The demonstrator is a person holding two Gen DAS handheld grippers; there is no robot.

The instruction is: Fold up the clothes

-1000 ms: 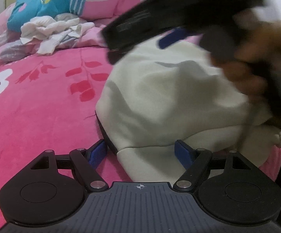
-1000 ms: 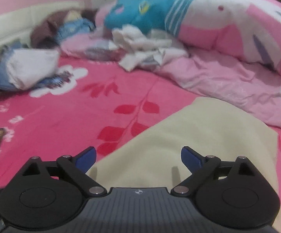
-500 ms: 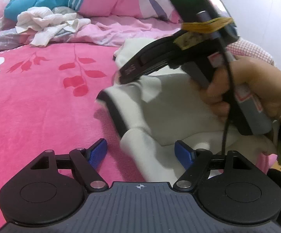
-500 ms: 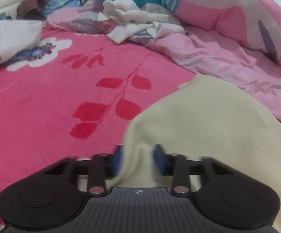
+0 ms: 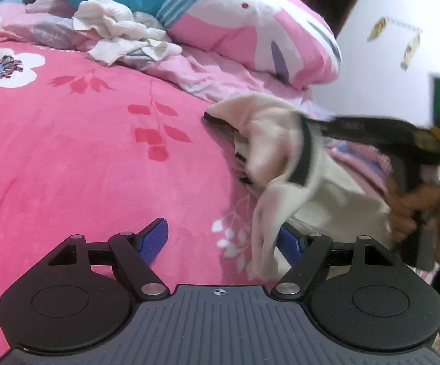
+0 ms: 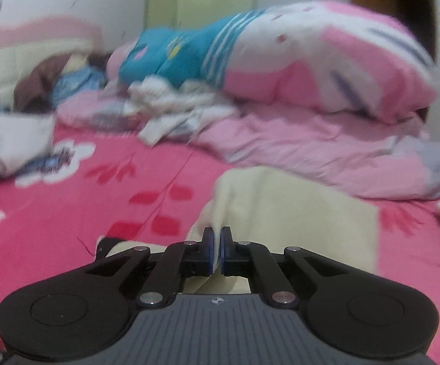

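My right tool [image 6: 216, 245] has now pinched the cream sweater [image 6: 292, 210]; it stretches toward 1 o'clock. My left tool [image 5: 223, 240] stays apart.

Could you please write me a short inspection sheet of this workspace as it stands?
Surface: pink floral bedspread.
Job's things: cream garment, dark-trimmed, lifted at one edge.
Clutter: crumpled white cloth, rumpled pink quilt, cartoon pillow, folded pile.
Grippers: left gripper open, empty; right gripper shut on the garment.
Cables: nothing seen.
Surroundings: white wall, pale green cupboard doors.
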